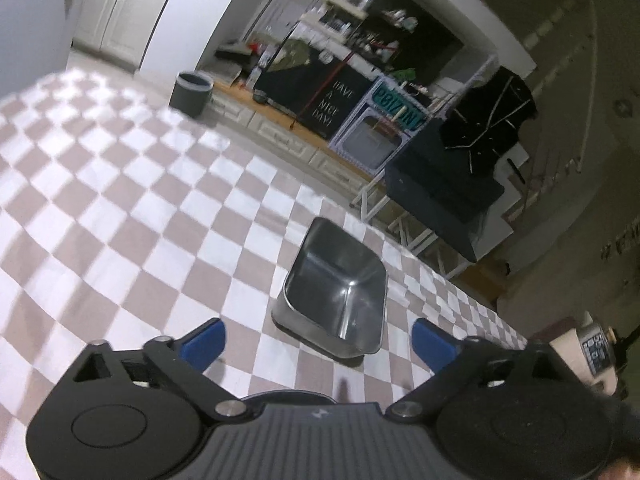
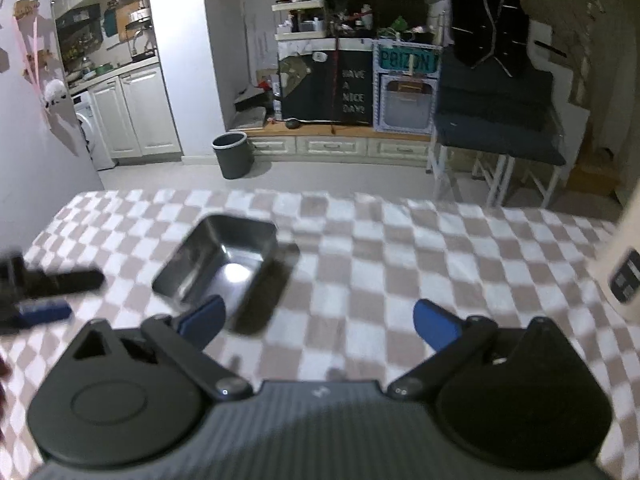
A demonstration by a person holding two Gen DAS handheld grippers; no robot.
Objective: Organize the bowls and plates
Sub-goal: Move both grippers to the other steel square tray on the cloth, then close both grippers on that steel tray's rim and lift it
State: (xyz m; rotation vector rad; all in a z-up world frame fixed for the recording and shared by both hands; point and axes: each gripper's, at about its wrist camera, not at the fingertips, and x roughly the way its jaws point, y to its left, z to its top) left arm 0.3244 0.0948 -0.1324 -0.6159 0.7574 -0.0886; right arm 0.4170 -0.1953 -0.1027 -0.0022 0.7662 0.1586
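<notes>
Left gripper (image 1: 318, 342): jaws apart, blue pads spread wide, nothing between them; no pad touches anything. Tilted view, the scene rolled to one side.
Right gripper (image 2: 318, 328): jaws apart, blue pads spread wide, only cloth between them.
Steel bowl (image 1: 334, 286): a rectangular metal dish with rounded corners, standing upright and empty on the cloth. Seen from the left gripper it sits just ahead of the pads, in line with the gap, its near rim close to the fingertips yet apart from them. Seen from the right gripper (image 2: 218, 262) it lies ahead and to the left, its near corner just beyond the left-hand pad; blur makes contact hard to judge, it looks apart.
Left gripper from the right wrist view (image 2: 40, 296): dark fingers and one blue pad at the far left edge, blurred, beside the bowl on its left.
Checked cloth (image 1: 120, 220): pink-and-white squares covering the surface under both grippers and spreading out on all sides.
Cream object (image 2: 624, 264): at the right edge, beyond the right gripper's right-hand pad, with a dark label; what it is I cannot tell.
Grey bin (image 2: 233, 154): on the floor past the far edge of the cloth, ahead and left.
Dark board (image 2: 352, 92): further ahead, white lettering "HAVE A NICE DAY".
Dark chair (image 2: 496, 132): ahead and right, white legs, black garment hung above it.
</notes>
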